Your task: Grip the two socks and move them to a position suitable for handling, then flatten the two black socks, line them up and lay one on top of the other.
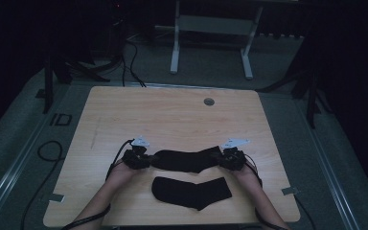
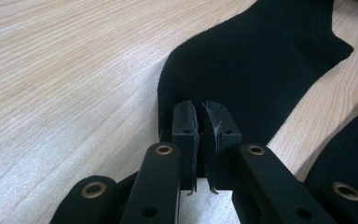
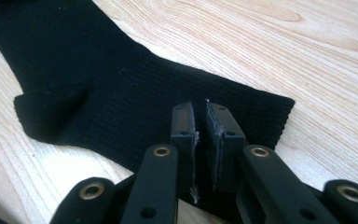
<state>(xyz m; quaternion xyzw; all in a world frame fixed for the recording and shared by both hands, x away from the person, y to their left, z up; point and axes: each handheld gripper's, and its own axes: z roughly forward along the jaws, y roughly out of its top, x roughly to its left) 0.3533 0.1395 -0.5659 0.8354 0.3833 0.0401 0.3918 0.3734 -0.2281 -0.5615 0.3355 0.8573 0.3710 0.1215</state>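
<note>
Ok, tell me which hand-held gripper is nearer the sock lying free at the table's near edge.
Roughly level; the high view doesn't separate them. The left hand-held gripper pinches the far sock's left end, the right hand-held gripper its right end, both beyond the near sock.

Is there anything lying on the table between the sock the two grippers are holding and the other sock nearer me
Nothing visible: only bare table separates the far black sock, gripped at its ends by the left gripper and right gripper, from the near black sock.

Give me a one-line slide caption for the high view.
Two hand-held grippers, left and right, pinch opposite ends of a black sock on a wooden table, second sock nearer.
</note>
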